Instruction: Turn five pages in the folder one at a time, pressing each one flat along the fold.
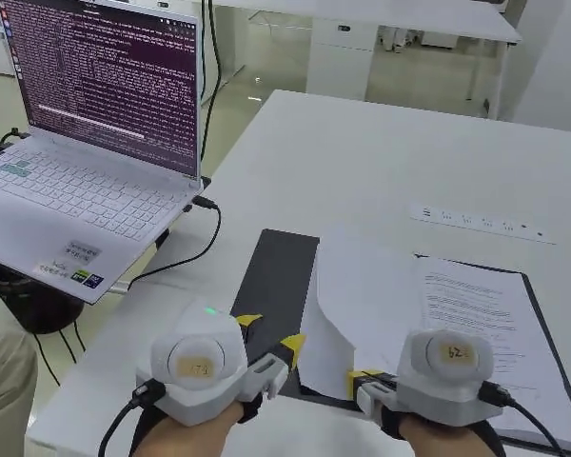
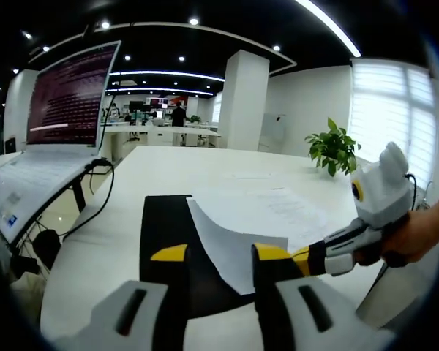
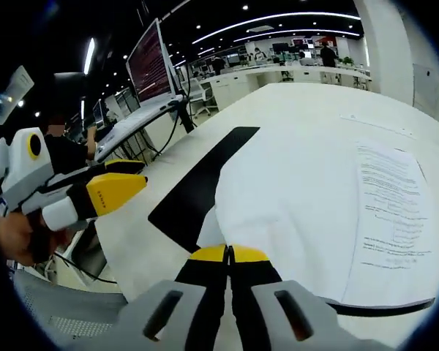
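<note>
An open folder lies on the white table, with its black left cover (image 1: pixel 281 276) bare. A printed page (image 1: pixel 476 314) lies flat on its right side. One white page (image 1: pixel 362 305) is lifted and curls over toward the left. My right gripper (image 1: pixel 364 383) is shut on this page's near edge (image 3: pixel 278 205), its jaws closed together (image 3: pixel 228 256). My left gripper (image 1: pixel 271 333) stands open just above the near end of the black cover (image 2: pixel 164 227), holding nothing (image 2: pixel 219 254). The lifted page's corner (image 2: pixel 234 252) hangs between its jaws and the right gripper (image 2: pixel 358 234).
An open laptop (image 1: pixel 95 143) stands on a stand at the far left, and its cable (image 1: pixel 205 238) trails onto the table. A white power strip (image 1: pixel 481 224) lies beyond the folder. The table's left edge (image 1: pixel 143 314) runs close to my left gripper.
</note>
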Demonstrator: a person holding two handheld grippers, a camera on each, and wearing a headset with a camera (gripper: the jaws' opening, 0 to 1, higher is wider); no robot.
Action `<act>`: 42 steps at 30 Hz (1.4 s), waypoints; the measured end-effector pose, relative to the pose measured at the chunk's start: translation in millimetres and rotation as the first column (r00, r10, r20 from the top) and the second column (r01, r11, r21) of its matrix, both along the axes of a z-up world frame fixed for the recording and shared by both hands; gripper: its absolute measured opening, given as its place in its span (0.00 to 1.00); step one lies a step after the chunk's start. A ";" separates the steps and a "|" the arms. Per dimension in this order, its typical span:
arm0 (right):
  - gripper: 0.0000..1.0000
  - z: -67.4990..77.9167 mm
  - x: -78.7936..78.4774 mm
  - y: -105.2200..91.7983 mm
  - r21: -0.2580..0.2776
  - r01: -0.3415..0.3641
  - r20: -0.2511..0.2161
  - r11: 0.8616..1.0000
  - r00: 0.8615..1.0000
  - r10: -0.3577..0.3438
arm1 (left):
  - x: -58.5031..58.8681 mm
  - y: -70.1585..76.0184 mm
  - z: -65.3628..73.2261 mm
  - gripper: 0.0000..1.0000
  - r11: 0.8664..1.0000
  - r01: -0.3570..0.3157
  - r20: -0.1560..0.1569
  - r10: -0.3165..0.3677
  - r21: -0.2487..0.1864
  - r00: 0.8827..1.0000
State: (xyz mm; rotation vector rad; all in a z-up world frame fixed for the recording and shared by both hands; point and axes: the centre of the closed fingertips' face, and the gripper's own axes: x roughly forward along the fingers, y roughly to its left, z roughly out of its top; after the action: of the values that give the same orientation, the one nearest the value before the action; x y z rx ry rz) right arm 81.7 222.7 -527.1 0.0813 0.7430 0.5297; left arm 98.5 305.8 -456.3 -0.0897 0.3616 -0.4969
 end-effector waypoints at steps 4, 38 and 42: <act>0.00 -8.7 3.4 6.8 -0.026 -0.027 -0.014 0.999 1.000 0.026 | -0.8 5.2 -3.6 0.32 1.000 -0.011 -0.008 0.011 0.001 1.000; 0.00 13.0 -11.0 15.4 0.051 -0.075 0.080 0.996 0.994 0.071 | 7.1 -30.0 -37.8 0.31 0.996 0.087 -0.087 -0.084 0.031 0.993; 0.00 25.0 -8.6 -4.1 0.073 -0.020 0.102 0.997 0.995 0.013 | 14.4 -51.3 -50.0 0.30 0.987 0.148 -0.092 -0.142 0.068 0.986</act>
State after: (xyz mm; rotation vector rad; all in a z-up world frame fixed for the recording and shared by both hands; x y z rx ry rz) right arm 73.0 218.6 -502.1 0.1163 0.6258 0.5731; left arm 112.9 254.6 -506.3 -0.0129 0.4736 -0.6244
